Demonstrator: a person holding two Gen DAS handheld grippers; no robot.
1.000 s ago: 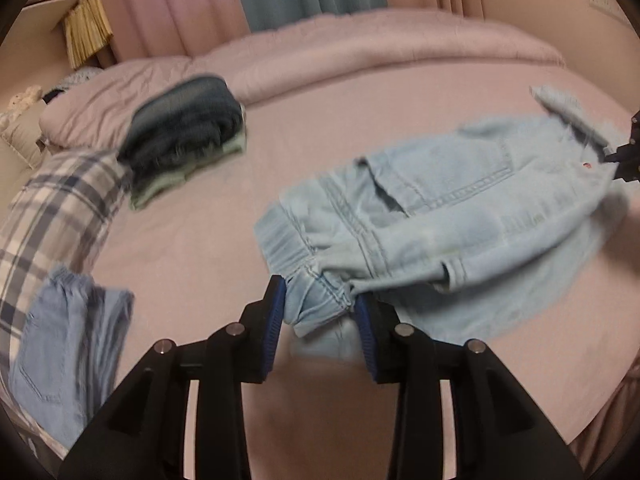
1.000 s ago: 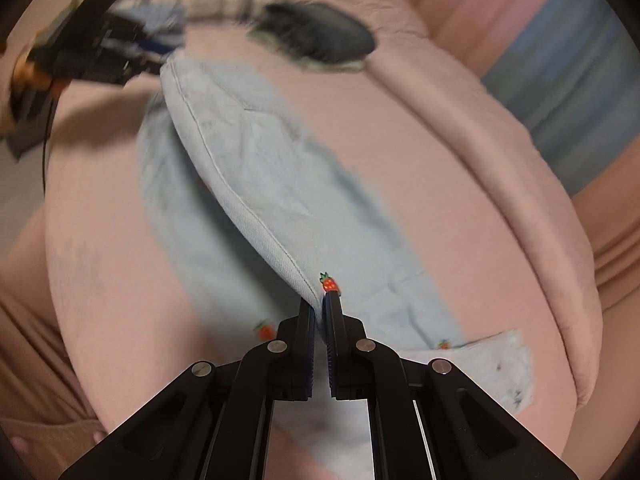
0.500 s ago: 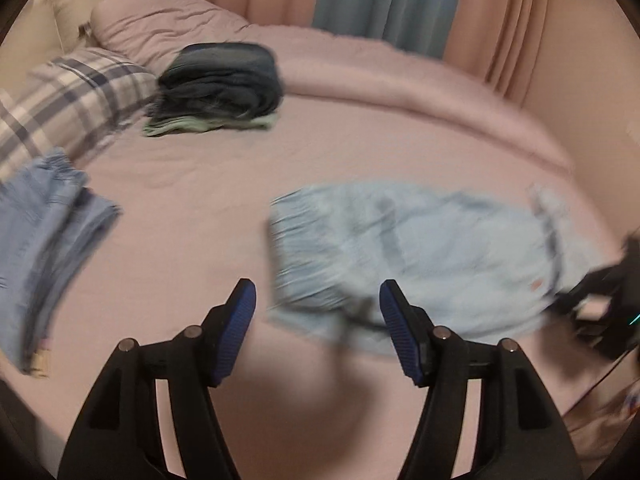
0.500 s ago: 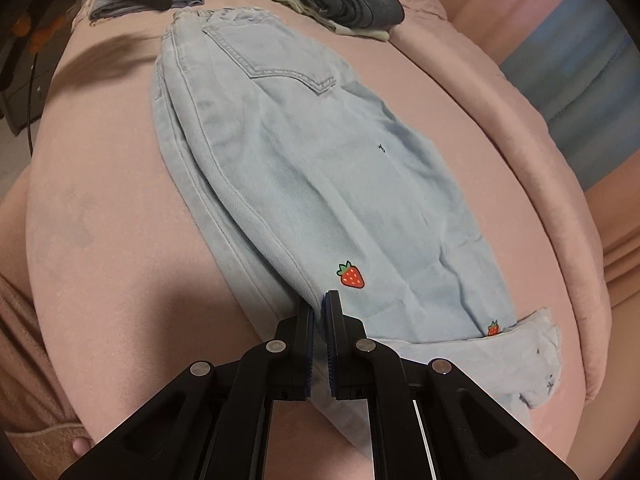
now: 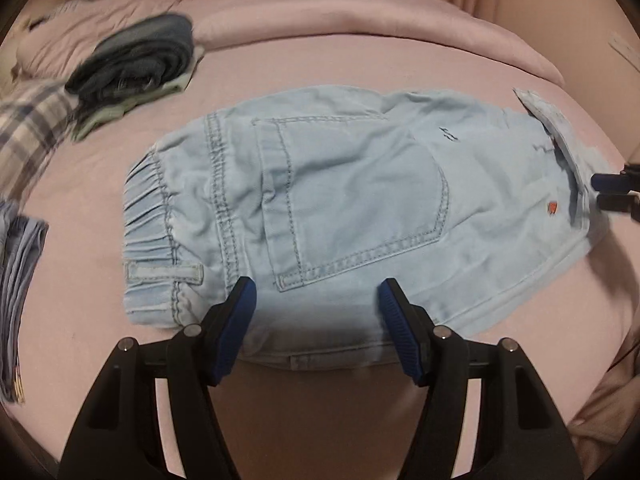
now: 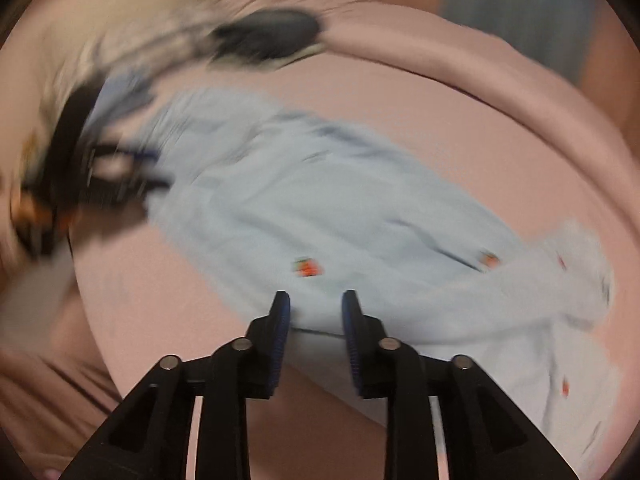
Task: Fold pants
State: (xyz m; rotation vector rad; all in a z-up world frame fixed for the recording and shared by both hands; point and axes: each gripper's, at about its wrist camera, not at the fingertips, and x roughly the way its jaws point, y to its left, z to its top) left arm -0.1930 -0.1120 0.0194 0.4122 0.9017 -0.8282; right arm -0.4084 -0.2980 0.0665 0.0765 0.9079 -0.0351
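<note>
Light blue pants [image 5: 352,200] lie flat on the pink bed [image 5: 360,60], folded lengthwise, back pocket up, elastic waistband to the left. My left gripper [image 5: 316,300] hovers open over their near edge, with nothing pinched between the blue pads. In the left wrist view my right gripper [image 5: 612,192] shows at the leg end, far right. The right wrist view is blurred: the right gripper [image 6: 315,304] has its jaws opening, and the leg edge of the pants [image 6: 320,208], with strawberry prints, lies under them, not pressed. The left gripper [image 6: 120,172] is a dark smear at the waistband end.
A stack of dark folded clothes [image 5: 136,60] sits at the back left beside a plaid pillow [image 5: 28,128]. Folded blue jeans [image 5: 20,272] lie at the left edge. A rolled pink duvet [image 5: 360,12] runs along the back. The bed's near edge drops off just below the grippers.
The left gripper let go of the waistband, opened and drew back. The pants dropped flat onto the bed. The right gripper, shut on the leg edge before, now has its pads apart.
</note>
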